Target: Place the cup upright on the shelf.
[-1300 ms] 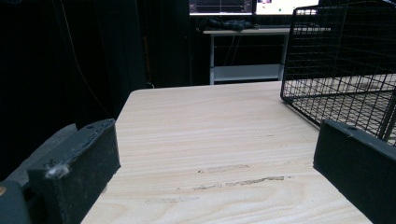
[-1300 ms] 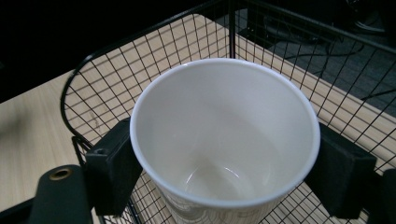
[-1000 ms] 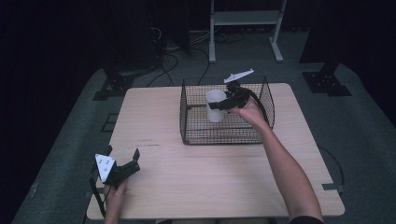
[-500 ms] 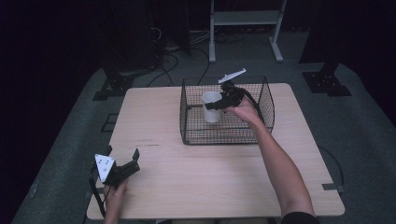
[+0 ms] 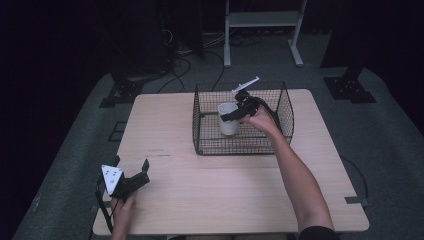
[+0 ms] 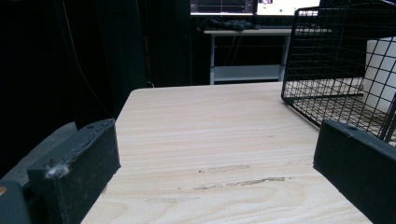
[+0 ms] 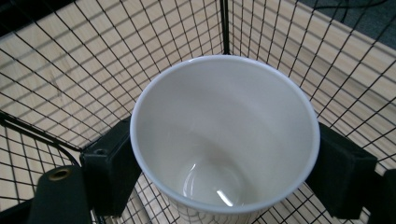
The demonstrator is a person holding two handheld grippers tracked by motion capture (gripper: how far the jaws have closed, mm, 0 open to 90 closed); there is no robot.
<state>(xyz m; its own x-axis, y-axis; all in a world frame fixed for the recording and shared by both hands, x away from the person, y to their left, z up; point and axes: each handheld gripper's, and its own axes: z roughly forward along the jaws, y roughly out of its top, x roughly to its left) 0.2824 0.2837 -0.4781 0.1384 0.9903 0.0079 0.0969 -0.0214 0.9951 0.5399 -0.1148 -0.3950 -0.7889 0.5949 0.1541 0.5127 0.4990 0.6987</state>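
- Our right gripper (image 5: 231, 117) clamps a white cup (image 5: 228, 118), one black jaw pressed on each side of its wall; the right gripper view looks straight down into the empty, upright cup (image 7: 224, 135).
- The cup sits between the jaws, inside a black wire basket (image 5: 286, 107), nearer its left half in the high view.
- Basket mesh (image 7: 70, 56) surrounds the right gripper on all sides: wire walls ahead of and beside the jaws, the wire floor below the cup, and a corner post just beyond the cup's rim.
- Our right forearm reaches over the basket's near rim, the hand (image 5: 260, 117) inside the basket and the gripper pointing left across it.
- Our left gripper (image 5: 131, 175) stands wide apart with nothing between its jaws, low over the table (image 5: 200, 190) near its front left corner.
- Ahead and to the right of the left gripper stands the basket (image 6: 327, 60), with the cup (image 6: 380, 70) behind its mesh; bare tabletop (image 6: 210, 135) lies in between.
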